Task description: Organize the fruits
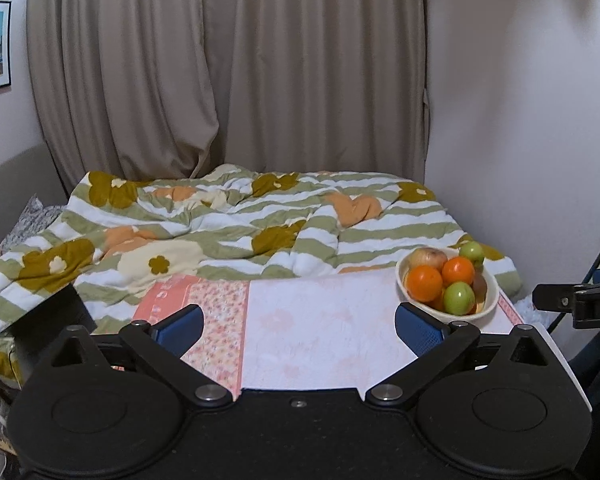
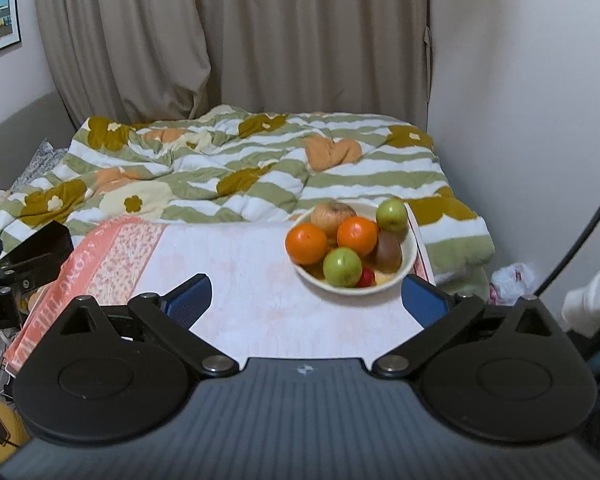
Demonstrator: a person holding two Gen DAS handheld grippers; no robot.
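Note:
A cream bowl [image 2: 404,271] [image 1: 486,309] stands at the far right of a pink-and-white board [image 2: 260,292] [image 1: 324,332]. It holds two oranges [image 2: 307,243], two green apples [image 2: 343,267], a brownish onion-like fruit [image 2: 334,214], a kiwi [image 2: 389,253] and a small red fruit [image 2: 366,278]. My right gripper [image 2: 306,300] is open and empty, just short of the bowl. My left gripper [image 1: 299,326] is open and empty over the board's middle, left of the bowl.
A rumpled green-striped floral duvet [image 2: 240,176] [image 1: 220,228] covers the bed behind the board. Beige curtains [image 2: 260,40] hang behind. A white wall is on the right. The other gripper's black body shows at the left edge [image 2: 16,276] and right edge [image 1: 576,300].

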